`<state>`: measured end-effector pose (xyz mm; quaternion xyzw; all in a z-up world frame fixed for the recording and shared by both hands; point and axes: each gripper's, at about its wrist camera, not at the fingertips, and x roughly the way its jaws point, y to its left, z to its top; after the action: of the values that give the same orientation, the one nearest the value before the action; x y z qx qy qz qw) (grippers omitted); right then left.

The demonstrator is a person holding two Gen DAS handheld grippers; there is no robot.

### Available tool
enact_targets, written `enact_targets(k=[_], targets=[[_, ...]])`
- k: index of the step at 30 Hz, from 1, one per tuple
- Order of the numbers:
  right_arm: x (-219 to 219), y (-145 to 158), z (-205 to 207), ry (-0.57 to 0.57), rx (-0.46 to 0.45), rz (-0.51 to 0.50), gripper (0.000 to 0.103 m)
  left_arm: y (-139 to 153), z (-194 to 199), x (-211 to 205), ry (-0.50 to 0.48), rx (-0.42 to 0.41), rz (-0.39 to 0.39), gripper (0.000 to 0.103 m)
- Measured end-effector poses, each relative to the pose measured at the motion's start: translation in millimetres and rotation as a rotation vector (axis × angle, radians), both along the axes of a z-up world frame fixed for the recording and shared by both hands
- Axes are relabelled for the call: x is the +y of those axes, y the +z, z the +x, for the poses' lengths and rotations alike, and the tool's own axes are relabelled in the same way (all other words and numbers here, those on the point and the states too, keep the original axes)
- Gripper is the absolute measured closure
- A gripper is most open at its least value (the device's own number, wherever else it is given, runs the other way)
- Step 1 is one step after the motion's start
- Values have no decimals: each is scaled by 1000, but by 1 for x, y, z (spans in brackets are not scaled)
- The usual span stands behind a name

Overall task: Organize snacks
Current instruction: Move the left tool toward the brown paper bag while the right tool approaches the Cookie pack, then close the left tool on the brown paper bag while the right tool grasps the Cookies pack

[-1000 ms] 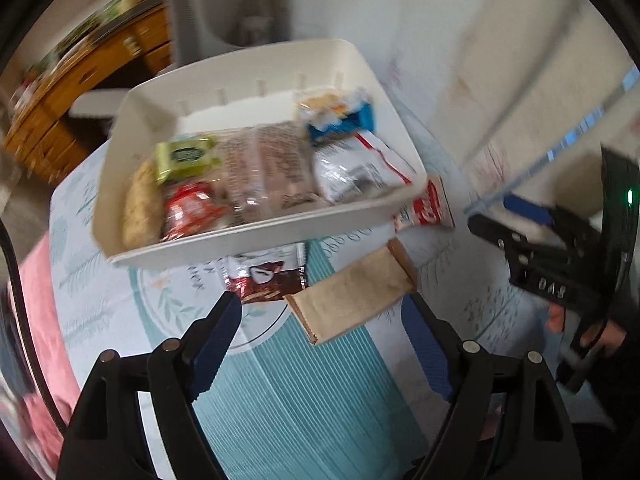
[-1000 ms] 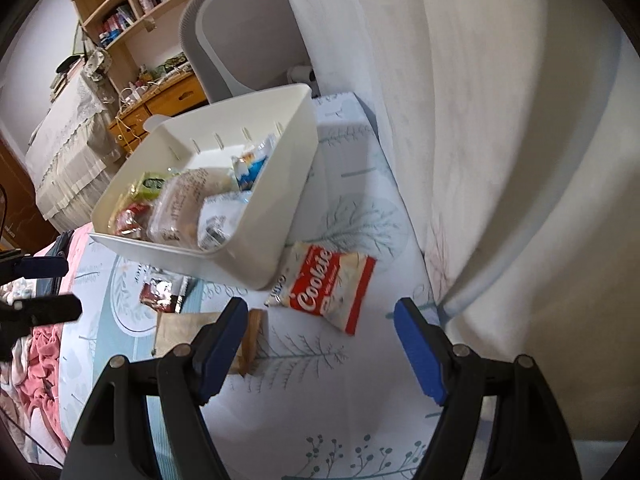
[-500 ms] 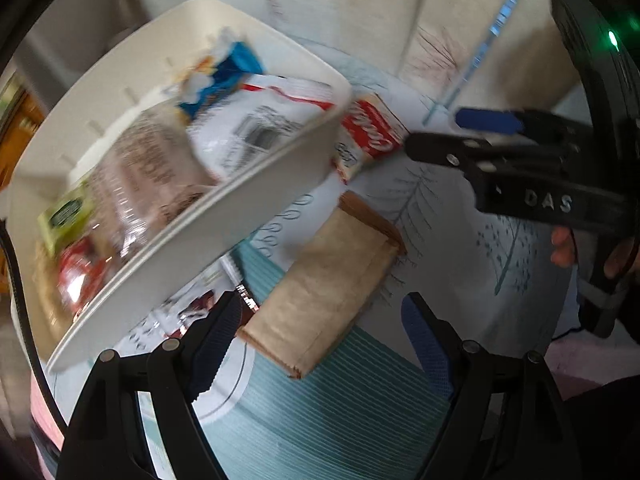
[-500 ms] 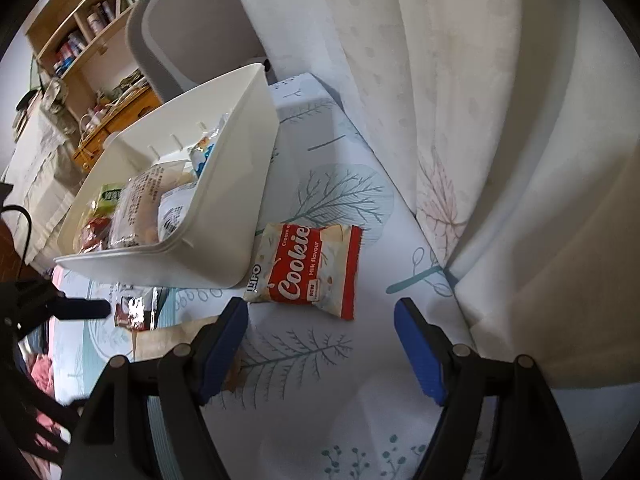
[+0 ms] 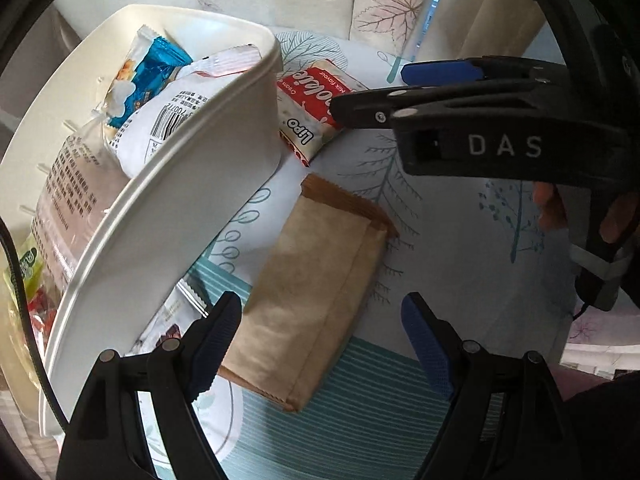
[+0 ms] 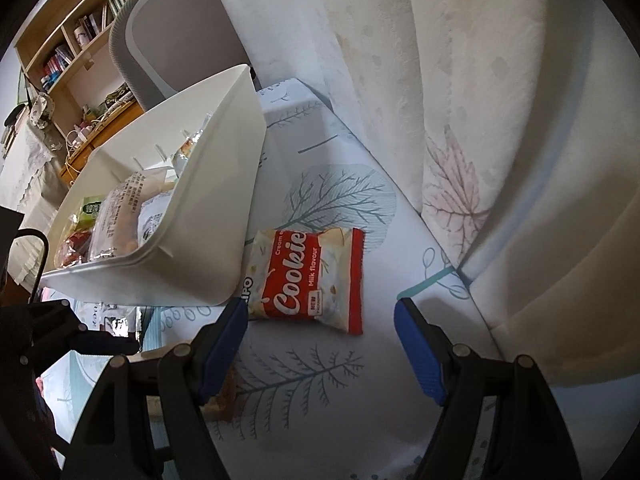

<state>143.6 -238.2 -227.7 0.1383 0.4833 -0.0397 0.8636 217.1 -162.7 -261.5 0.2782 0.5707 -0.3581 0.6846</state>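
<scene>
Left wrist view: the left gripper (image 5: 320,340) has its fingers spread apart, holding nothing, with the brown paper packet (image 5: 316,296) lying flat on the tablecloth (image 5: 460,240) between and just ahead of them. The right gripper (image 6: 316,332) is likewise spread and empty; the red cookie packet (image 6: 310,280) lies just ahead of its fingers, beside the white bin (image 6: 224,216) of snacks.

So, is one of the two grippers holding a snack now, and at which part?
Nothing is held. The left gripper is open over the brown packet; the right gripper is open before the cookie packet.
</scene>
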Motion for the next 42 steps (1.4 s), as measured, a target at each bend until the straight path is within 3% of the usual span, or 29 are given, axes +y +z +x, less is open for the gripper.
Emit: enact_targets(k=[5,16,27,34,42], targets=[[3,-6,4,8,1,-4,27,-12,1,-8,-8,-9,4,22],[14,-12,16,39,19,-23,27,-24,6,-8,9,-41,-40,42],[26,-16,27,64,53,-90,27,-21,-11,13,85,-36,-43,44],[34,-17,31,75,79,-133,27,-22,-22,27,185,1,-39,44],[34,-14,33,102,111,-125,39,-11,-40,56,277,15,-39,44]])
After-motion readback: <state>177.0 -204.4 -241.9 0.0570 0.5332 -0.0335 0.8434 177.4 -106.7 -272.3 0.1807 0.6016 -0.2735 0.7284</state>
